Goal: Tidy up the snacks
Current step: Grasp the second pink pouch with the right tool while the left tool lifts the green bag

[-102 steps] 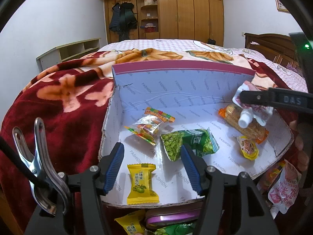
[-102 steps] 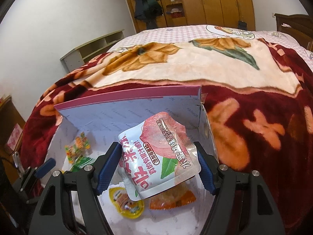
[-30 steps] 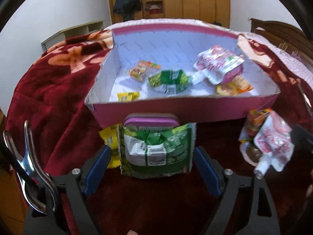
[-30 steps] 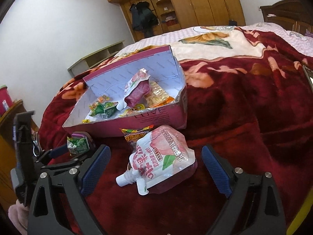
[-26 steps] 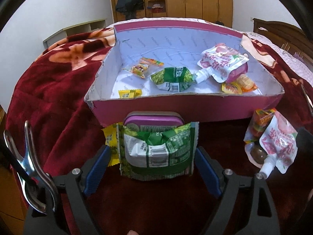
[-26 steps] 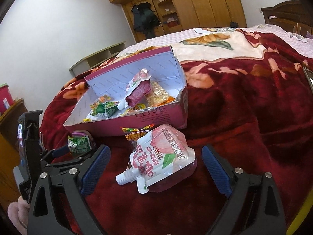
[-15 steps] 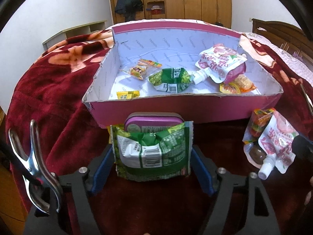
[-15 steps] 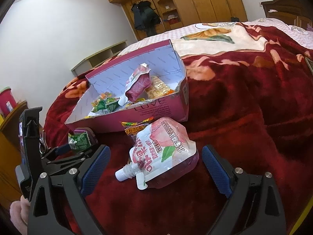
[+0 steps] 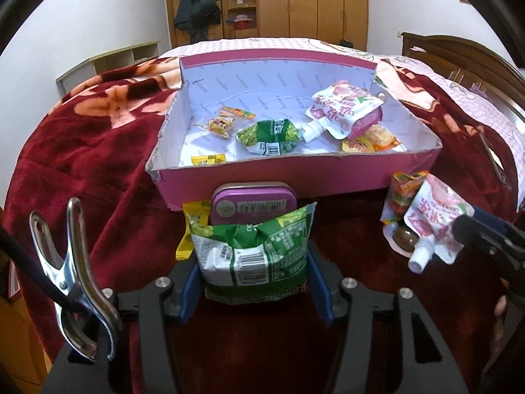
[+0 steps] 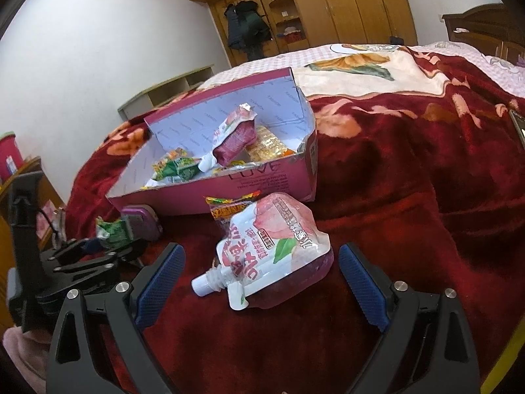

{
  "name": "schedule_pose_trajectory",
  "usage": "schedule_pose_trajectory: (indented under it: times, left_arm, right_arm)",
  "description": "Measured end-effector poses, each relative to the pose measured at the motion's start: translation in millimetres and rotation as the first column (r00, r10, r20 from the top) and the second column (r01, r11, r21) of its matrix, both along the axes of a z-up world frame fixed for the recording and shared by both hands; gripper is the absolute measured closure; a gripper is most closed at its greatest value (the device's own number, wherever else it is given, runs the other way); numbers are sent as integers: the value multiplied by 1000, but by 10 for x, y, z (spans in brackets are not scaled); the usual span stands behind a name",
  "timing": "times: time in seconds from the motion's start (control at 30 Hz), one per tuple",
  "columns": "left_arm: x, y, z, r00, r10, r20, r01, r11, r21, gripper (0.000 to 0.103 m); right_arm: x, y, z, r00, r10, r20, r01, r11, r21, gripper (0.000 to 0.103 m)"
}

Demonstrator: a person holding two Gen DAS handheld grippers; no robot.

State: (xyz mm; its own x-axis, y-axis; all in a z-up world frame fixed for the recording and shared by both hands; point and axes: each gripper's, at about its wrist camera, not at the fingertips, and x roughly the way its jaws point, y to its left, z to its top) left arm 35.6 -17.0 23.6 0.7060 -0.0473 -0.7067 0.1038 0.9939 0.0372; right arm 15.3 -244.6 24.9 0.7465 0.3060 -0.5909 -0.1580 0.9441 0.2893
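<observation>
A green snack packet (image 9: pixel 252 256) stands on the red blanket between the pads of my left gripper (image 9: pixel 254 282). Its jaws are closing and both pads touch the packet's sides. Behind it lie a purple tin (image 9: pixel 252 203) and a yellow packet (image 9: pixel 193 226), in front of the pink box (image 9: pixel 295 174). The box holds a peach pouch (image 9: pixel 344 111), a green packet (image 9: pixel 269 134) and small candies. My right gripper (image 10: pixel 261 248) stands open around a second peach drink pouch (image 10: pixel 272 249) lying on the blanket, its pads apart from it. An orange candy packet (image 10: pixel 233 207) lies partly under that pouch.
A metal spring clamp (image 9: pixel 72 262) hangs at the left gripper's side. The red flowered blanket (image 10: pixel 410 197) stretches free to the right. A wooden headboard (image 9: pixel 459 52), wardrobe (image 9: pixel 311 0) and low shelf (image 9: pixel 108 62) stand behind. A person's hand (image 10: pixel 19 344) shows at the lower left.
The left gripper's jaws have closed in from wide apart onto the green packet's sides, and the packet has crumpled a little. The right gripper stays open over the peach pouch.
</observation>
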Motion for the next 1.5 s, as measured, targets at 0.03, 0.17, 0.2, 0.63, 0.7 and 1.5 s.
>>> schedule_pose_trajectory:
  times: [0.03, 0.17, 0.2, 0.63, 0.7, 1.5]
  left_arm:
    - [-10, 11, 1, 1000, 1, -1, -1, 1000, -2, 44]
    - [-18, 81, -15, 1000, 10, -8, -10, 1000, -22, 44]
    - [-6, 96, -27, 1000, 12, -10, -12, 1000, -25, 44]
    - [50, 143, -146, 1000, 9, -21, -10, 999, -52, 43]
    - [55, 149, -154, 1000, 8, -22, -9, 998, -57, 43]
    - [-97, 191, 25, 999, 3, 32, 0, 996, -84, 44]
  right_arm:
    - [9, 16, -10, 1000, 0, -10, 0, 1000, -15, 6]
    - [25, 116, -34, 1000, 14, -25, -16, 997, -77, 2]
    - [35, 158, -33, 999, 21, -25, -23, 995, -99, 1]
    - [274, 296, -171, 997, -29, -76, 11, 973, -232, 2]
    - [270, 288, -188, 997, -34, -75, 16, 973, -230, 5]
    - [18, 223, -8, 998, -62, 12, 63, 992, -108, 14]
